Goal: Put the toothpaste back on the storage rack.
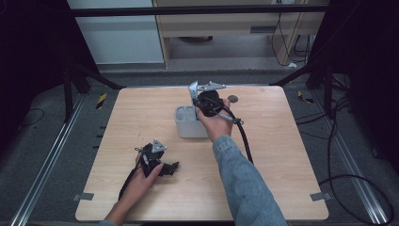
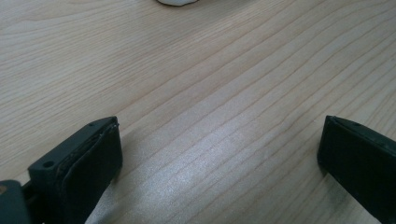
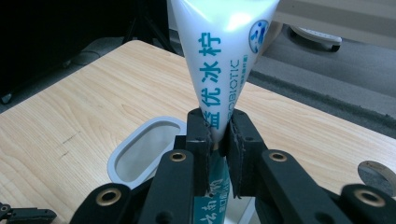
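My right gripper (image 3: 219, 127) is shut on a white tube (image 3: 219, 60) printed with teal characters, its two pads pinching the narrow part. The tube stands upright, widening away from the jaws. Below it sits a grey oval container (image 3: 122, 157) with an open top. From above, the right gripper (image 1: 205, 100) hangs over the back right of that container (image 1: 184, 128). My left gripper (image 1: 172, 167) lies low on the wooden table (image 1: 141, 113) at the front left. Its jaws stand wide open (image 2: 219, 149), with bare wood between them.
A small round grey disc (image 1: 232, 99) lies on the table behind the container, also at the right gripper view's edge (image 3: 377, 173). A black cable (image 1: 244, 136) trails from the right gripper across the table. A pale rounded edge (image 2: 177, 2) lies ahead of the left jaws.
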`<state>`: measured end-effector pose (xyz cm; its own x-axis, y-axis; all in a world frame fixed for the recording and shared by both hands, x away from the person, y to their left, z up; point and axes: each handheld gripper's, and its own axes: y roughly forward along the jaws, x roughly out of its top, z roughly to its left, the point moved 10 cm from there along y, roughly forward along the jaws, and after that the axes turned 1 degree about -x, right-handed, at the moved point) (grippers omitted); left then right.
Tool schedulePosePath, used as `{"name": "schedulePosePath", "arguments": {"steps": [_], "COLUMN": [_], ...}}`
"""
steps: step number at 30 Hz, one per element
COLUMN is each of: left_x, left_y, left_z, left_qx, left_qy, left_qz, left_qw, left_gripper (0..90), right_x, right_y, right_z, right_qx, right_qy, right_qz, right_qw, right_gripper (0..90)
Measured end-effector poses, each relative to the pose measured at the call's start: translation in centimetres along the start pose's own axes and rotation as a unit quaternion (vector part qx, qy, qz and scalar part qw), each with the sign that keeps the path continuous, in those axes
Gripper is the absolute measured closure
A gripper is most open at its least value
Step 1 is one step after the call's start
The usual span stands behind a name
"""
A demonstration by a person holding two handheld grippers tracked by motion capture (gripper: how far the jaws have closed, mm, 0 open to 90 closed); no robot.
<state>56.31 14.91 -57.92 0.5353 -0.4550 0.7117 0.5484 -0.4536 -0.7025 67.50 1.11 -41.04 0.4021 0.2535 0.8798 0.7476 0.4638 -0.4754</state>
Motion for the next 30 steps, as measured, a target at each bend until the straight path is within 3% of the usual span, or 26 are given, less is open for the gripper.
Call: {"name": "schedulePosePath", "arguments": {"steps": [30], "left_x": [0.0], "left_y": [0.0], "left_z": [0.0], "left_qx": [0.000], "left_qy": [0.000], "left_qz": [0.000], "left_qw": [1.0000], "left_gripper": [0.0], "right_x": [-1.9], "right_y": [1.0], "right_z": [0.1], "right_qx": [0.000], "right_qy": [-0.006], "right_qz": [0.022], "right_qw": [0.9997], "right_gripper": [80.0]}}
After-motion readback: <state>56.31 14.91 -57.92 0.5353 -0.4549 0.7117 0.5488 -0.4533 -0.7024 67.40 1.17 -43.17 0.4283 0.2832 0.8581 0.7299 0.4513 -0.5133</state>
